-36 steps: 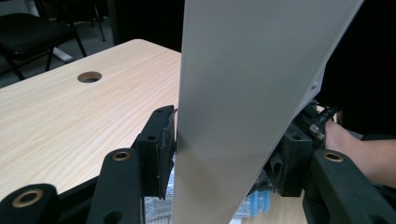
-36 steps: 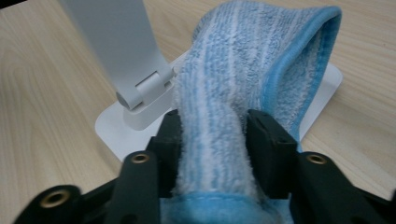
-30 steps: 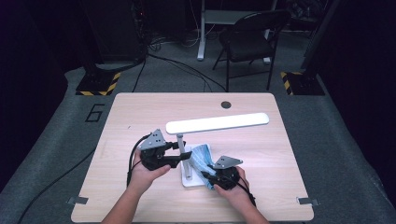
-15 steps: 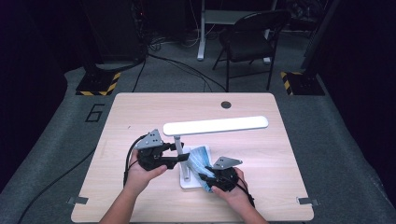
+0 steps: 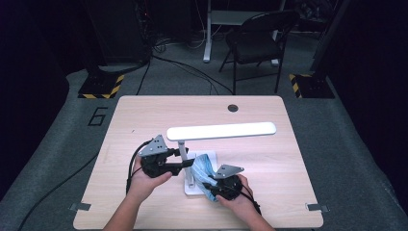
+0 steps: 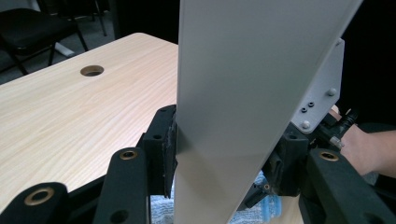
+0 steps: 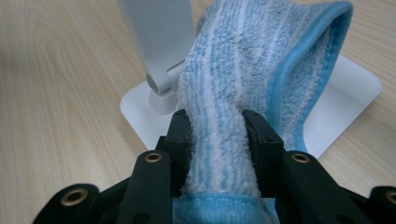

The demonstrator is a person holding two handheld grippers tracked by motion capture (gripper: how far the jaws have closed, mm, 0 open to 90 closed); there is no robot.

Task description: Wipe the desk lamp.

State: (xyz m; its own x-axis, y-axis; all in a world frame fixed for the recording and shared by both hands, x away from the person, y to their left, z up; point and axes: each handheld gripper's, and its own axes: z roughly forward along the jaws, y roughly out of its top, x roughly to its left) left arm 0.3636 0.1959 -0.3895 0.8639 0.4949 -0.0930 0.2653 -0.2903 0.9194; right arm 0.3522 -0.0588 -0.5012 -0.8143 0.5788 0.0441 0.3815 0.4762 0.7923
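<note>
A white desk lamp stands near the table's front, with its long light bar (image 5: 221,131) level above a square base (image 5: 192,188). My left gripper (image 5: 185,159) comes in from the left and is shut on the lamp's upright post (image 6: 233,116), one pad against each side. A blue striped terry cloth (image 7: 243,70) is bunched between the pads of my right gripper (image 7: 217,135), whose jaws have just been closing on it. The cloth (image 5: 204,166) lies over the base (image 7: 345,93) beside the post's foot (image 7: 159,32). The right gripper (image 5: 207,185) sits at the base's right front.
The wooden table (image 5: 288,192) has a round cable hole (image 5: 233,108) at its far edge. A black chair (image 5: 260,33) and cables are on the floor behind. Both forearms enter from the table's front edge.
My right gripper has shifted slightly left over the lamp base with the cloth in it. The left gripper and the lamp have stayed still.
</note>
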